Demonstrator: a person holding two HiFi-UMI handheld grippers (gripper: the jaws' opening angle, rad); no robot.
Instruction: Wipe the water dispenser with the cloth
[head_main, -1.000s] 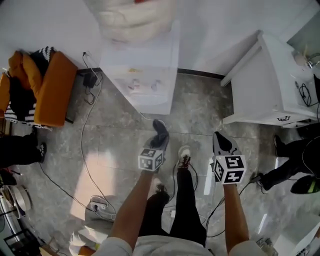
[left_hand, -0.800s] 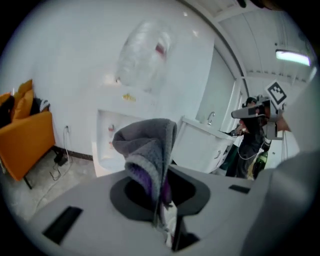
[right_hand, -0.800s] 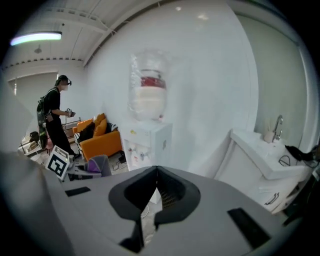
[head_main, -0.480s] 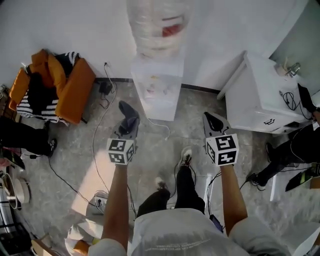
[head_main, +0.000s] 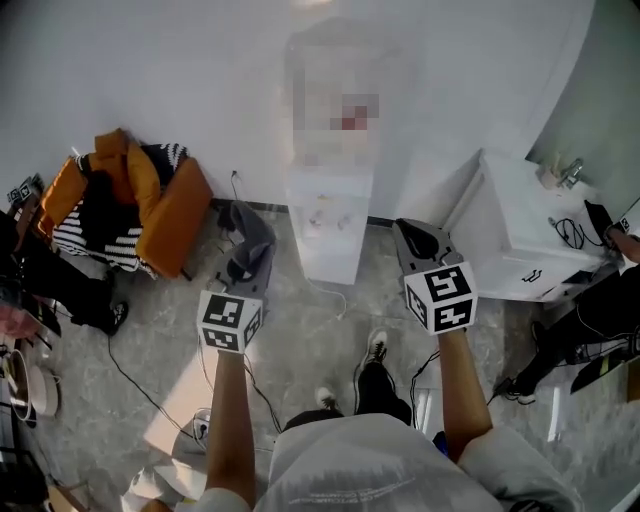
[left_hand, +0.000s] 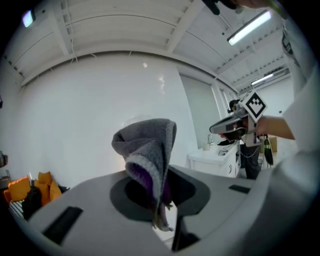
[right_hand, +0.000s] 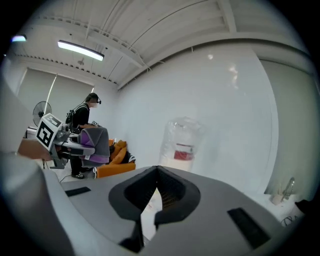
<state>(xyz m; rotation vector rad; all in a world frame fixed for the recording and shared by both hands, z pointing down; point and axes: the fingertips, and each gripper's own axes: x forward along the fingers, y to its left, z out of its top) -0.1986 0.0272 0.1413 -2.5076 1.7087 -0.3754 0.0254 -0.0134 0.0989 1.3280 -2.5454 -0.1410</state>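
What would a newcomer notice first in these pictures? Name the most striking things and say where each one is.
The white water dispenser with its big clear bottle stands straight ahead against the wall. A grey cloth sticks up from the shut jaws of the left gripper. A heap of orange and striped clothing lies by the wall to the left.
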